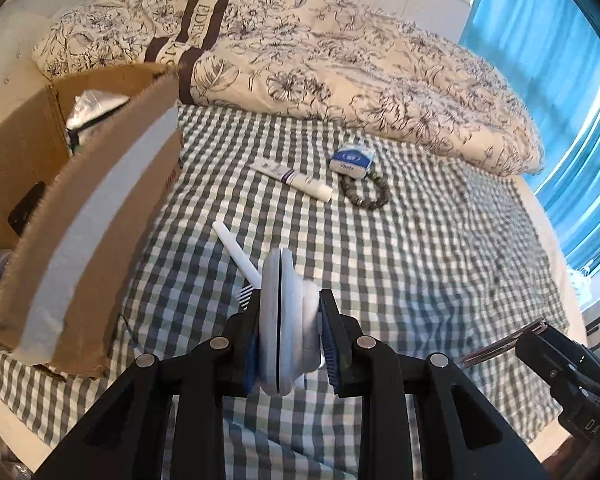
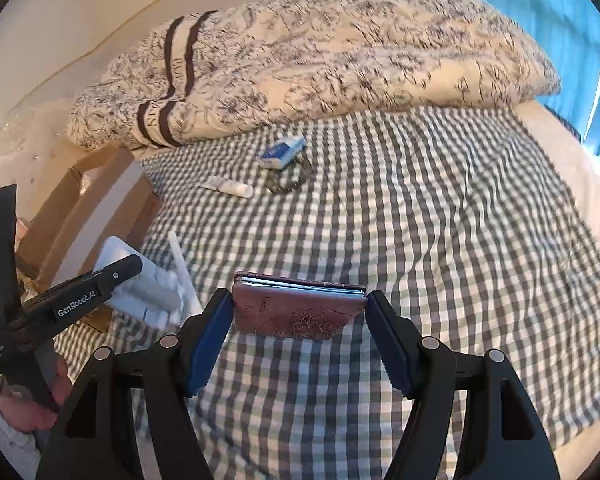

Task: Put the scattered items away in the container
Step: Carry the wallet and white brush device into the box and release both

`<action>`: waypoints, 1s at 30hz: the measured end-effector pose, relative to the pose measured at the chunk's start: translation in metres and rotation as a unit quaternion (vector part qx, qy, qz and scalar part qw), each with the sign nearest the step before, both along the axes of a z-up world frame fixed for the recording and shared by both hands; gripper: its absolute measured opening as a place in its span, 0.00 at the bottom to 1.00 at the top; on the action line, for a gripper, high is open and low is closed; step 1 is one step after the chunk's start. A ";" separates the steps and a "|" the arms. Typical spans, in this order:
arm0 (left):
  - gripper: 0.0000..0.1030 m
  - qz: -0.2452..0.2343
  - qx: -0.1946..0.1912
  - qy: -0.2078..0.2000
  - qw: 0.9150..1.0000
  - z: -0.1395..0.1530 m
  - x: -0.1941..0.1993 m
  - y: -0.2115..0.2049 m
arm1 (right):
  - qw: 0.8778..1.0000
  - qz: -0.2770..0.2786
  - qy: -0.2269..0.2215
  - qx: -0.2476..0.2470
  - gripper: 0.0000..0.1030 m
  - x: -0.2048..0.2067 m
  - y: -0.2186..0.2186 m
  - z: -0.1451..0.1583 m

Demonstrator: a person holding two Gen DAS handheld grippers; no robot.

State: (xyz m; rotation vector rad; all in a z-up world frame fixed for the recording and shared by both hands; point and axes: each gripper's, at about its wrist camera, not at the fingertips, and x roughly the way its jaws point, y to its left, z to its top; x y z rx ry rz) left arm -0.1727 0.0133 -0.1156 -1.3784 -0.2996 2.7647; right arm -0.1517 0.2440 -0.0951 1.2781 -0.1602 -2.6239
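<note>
My left gripper [image 1: 290,304] is shut on a round white and grey case [image 1: 280,320], held on edge above the checked bedsheet just right of the cardboard box [image 1: 80,208]. In the right wrist view this white case [image 2: 140,288] hangs near the box [image 2: 88,208]. My right gripper [image 2: 299,300] is shut on a pink embossed wallet [image 2: 300,312], lifted over the sheet. Its edge [image 1: 496,346] shows at lower right in the left wrist view. On the sheet lie a white comb [image 1: 236,256], a white tube [image 1: 292,180], a blue tissue pack [image 1: 352,158] and a bead bracelet [image 1: 364,194].
The box stands open at the bed's left edge with a plastic bag [image 1: 96,108] and dark items inside. A folded floral duvet [image 1: 340,60] fills the far side. Blue curtains [image 1: 560,60] hang at the right. A hand [image 2: 32,400] holds the left gripper's handle.
</note>
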 end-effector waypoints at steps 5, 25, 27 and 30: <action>0.26 0.000 0.001 0.018 1.000 0.020 0.014 -0.007 | 1.000 0.003 0.018 0.001 0.66 0.013 -0.010 0.022; 0.26 0.036 -0.003 0.109 0.993 0.140 0.036 -0.115 | 0.992 0.100 0.079 -0.008 0.66 0.021 -0.159 0.104; 0.26 0.049 -0.006 0.109 0.993 0.144 0.033 -0.134 | 0.989 0.125 0.077 -0.013 0.66 0.013 -0.187 0.107; 0.26 0.069 -0.014 0.103 0.992 0.143 0.026 -0.166 | 0.984 0.162 0.067 -0.013 0.66 0.001 -0.236 0.102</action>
